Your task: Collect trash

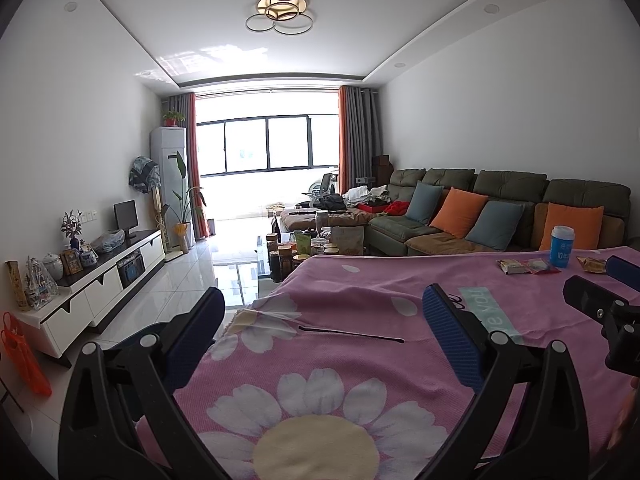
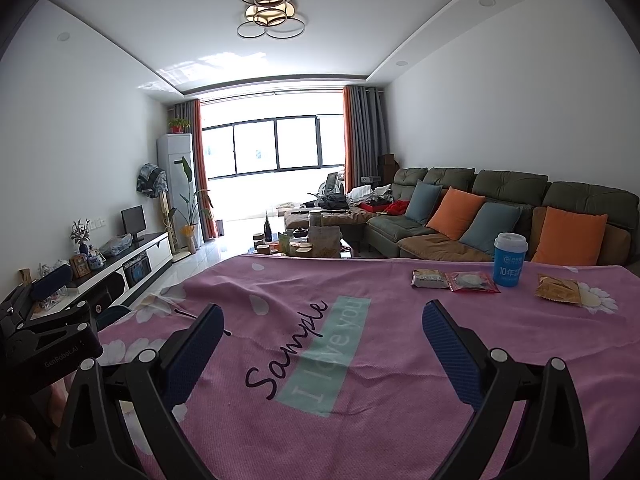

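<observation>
Wrappers: three flat packets (image 2: 430, 279), (image 2: 472, 282), (image 2: 559, 290) in a row along the far side of the pink blanket (image 2: 360, 380), beside a blue cup (image 2: 509, 258). Left gripper (image 1: 320, 320) and right gripper (image 2: 322, 326) spread wide, empty, touching nothing.

Bright living room, daylight from the far window (image 2: 276, 148)

Green sofa (image 2: 508, 200) along right wall; white TV cabinet (image 1: 112, 272) left; glossy tiled floor (image 1: 192, 272).

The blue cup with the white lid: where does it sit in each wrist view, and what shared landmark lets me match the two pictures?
Left wrist view: the blue cup stands far right, at the far edge of the pink blanket.
Right wrist view: the blue cup stands right of centre, nearer, between the red wrapper and the yellow-brown wrapper.
Shared landmark: the ring ceiling light.
</observation>
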The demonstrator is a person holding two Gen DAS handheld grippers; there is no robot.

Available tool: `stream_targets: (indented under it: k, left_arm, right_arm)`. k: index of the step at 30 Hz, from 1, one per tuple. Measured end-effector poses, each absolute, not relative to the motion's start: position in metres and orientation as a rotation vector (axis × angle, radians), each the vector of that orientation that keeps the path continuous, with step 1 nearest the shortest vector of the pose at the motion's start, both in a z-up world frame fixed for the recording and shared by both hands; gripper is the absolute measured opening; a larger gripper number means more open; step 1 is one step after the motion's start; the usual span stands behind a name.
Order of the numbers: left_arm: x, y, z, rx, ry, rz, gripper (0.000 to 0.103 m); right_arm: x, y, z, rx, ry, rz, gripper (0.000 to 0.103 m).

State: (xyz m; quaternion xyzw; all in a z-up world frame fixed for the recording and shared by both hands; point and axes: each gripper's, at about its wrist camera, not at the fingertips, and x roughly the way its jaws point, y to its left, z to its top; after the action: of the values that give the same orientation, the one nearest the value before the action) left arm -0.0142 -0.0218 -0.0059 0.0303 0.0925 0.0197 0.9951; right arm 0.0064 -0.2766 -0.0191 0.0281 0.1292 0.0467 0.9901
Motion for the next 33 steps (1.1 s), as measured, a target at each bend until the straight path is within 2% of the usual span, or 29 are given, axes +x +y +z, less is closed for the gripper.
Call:
stream_targets:
  k: [33]
  left_arm:
    - [-0.0103,-0.0149,-0.0102,0.056,0.194,0.05,0.097]
  right_arm:
    - [0.0075,-0.2758,-0.018,0.057,0.262,0.095,0.096]
